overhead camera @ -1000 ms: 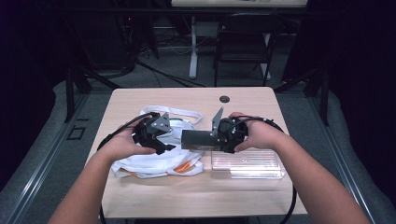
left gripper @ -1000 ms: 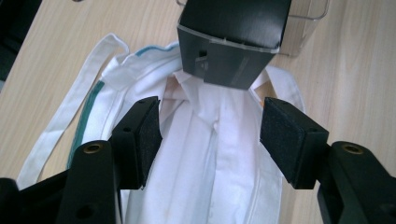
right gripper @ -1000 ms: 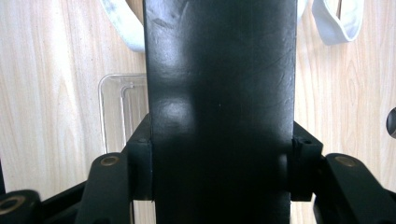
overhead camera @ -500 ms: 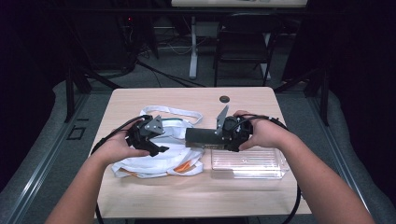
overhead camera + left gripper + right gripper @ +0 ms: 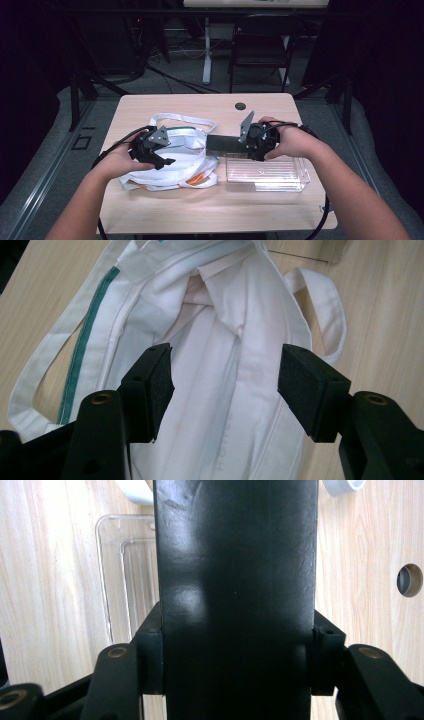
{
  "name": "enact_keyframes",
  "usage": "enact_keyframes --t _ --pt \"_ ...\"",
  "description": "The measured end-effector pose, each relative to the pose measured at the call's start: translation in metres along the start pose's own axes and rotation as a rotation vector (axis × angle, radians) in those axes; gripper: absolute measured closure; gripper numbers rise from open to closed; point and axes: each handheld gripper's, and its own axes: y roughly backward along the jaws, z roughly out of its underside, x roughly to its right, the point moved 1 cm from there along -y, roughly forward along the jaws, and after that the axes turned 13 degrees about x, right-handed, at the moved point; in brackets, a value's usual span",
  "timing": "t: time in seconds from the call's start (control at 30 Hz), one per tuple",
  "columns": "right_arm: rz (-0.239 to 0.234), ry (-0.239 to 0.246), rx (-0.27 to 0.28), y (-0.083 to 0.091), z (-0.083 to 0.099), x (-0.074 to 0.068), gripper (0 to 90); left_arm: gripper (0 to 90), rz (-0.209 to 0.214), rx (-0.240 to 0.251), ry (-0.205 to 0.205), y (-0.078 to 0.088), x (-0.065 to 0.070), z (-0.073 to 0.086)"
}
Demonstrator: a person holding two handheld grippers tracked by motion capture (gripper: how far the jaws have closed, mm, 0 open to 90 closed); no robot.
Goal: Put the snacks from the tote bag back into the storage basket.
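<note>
High view: black flat box [image 5: 223, 145] is clamped in right gripper [image 5: 248, 144] mid-table, left gripper [image 5: 162, 161] held agape over white bag [image 5: 187, 155]; bag mouth must be opened next.

- Flat black box [image 5: 223, 145]: long, glossy, held level above the table, one end toward the bag.
- White cloth bag [image 5: 182, 160]: crumpled, green-striped, 2 loop handles, lying on the table.

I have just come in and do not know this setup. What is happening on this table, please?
A person works at a wooden table with a claw in each hand. The right claw is shut on a flat black box, held above a clear plastic tray. The left claw is open over a white cloth bag, not gripping it.
</note>
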Motion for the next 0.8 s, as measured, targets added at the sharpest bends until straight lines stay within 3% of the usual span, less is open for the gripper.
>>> enact_keyframes --t 0.3,0.8 --pt "0.003 -0.015 0.003 0.007 0.010 0.003 42.4 39.0 -0.022 0.004 0.015 0.005 0.000 0.006" --pt "0.009 -0.036 -0.010 0.009 0.029 0.004 42.4 39.0 -0.023 -0.009 0.014 0.004 0.001 0.011"
